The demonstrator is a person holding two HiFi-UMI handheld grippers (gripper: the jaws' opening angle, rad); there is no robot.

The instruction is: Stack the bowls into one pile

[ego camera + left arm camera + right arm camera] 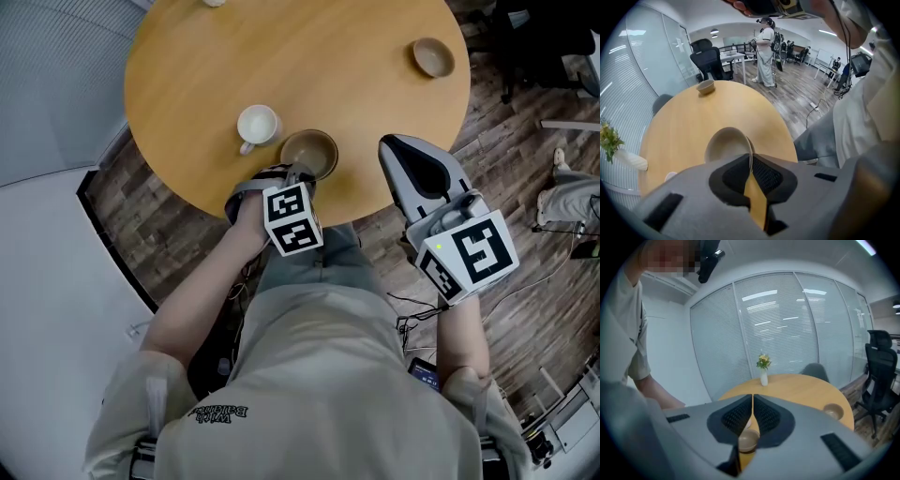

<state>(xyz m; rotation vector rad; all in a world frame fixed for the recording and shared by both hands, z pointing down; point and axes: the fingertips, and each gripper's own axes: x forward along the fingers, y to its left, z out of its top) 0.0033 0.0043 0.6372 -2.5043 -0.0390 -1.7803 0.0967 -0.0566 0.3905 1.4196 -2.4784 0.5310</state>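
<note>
Bowl [309,155] is pinched at its rim by the left gripper [750,158]; right gripper [753,401] closed, empty.

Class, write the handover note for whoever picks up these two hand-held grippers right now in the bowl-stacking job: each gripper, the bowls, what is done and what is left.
Left gripper: shut on the rim of the near bowl, at the near edge of the table, beside a white cup.
Right gripper: shut, holding nothing, by the table's near edge to the right of that bowl.
Second bowl: alone at the table's far right.
Done: one bowl gripped, nothing stacked yet.
Left: bring the two bowls together, nest one in the other, release.
</note>
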